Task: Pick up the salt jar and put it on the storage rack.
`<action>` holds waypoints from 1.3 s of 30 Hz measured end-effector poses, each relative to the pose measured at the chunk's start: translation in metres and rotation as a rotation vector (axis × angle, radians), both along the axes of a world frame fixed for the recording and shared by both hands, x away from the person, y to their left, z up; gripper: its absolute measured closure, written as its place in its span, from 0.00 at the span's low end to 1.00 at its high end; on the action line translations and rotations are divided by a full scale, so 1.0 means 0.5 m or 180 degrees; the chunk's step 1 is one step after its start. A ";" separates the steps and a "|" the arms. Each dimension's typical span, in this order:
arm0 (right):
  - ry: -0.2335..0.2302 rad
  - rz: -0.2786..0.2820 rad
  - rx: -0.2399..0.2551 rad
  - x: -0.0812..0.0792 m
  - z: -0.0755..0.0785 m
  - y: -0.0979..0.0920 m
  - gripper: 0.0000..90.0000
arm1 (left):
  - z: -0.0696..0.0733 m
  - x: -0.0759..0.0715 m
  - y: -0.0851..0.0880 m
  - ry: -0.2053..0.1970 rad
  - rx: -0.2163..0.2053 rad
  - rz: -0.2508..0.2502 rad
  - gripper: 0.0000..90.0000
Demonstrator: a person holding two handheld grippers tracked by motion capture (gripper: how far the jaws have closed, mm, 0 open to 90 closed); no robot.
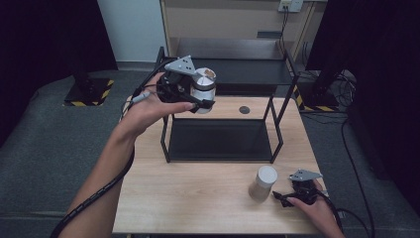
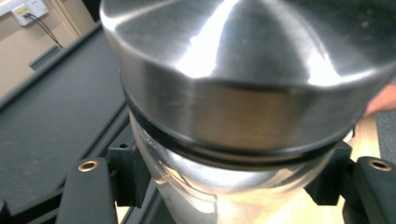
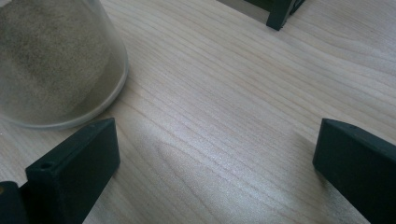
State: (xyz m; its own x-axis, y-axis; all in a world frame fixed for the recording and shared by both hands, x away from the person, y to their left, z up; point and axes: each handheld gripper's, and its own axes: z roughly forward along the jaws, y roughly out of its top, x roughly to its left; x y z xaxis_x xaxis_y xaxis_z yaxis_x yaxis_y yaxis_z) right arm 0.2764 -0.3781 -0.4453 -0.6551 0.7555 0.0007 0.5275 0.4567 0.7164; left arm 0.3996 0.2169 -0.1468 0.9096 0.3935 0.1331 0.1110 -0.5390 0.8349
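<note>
Two jars (image 1: 203,89), one black rack (image 1: 222,139)

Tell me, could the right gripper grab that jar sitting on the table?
Probably yes. The right gripper rests open on the table beside the jar, with nothing between them; it only needs to turn toward it.

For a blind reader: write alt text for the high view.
The left tool holds a metal-lidded jar above a black shelf rack on a wooden table. The right tool rests open beside a second jar.
</note>
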 end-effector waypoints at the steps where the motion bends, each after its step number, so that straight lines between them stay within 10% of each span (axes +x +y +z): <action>1: 0.0000 0.0001 0.0000 0.000 0.000 0.000 0.01 | 0.004 0.002 0.000 -0.0002 -0.0002 0.0017 0.33; 39: 0.0002 0.0014 0.0006 0.001 0.000 -0.002 0.02 | 0.043 0.089 -0.056 -0.0044 -0.0112 0.0768 0.33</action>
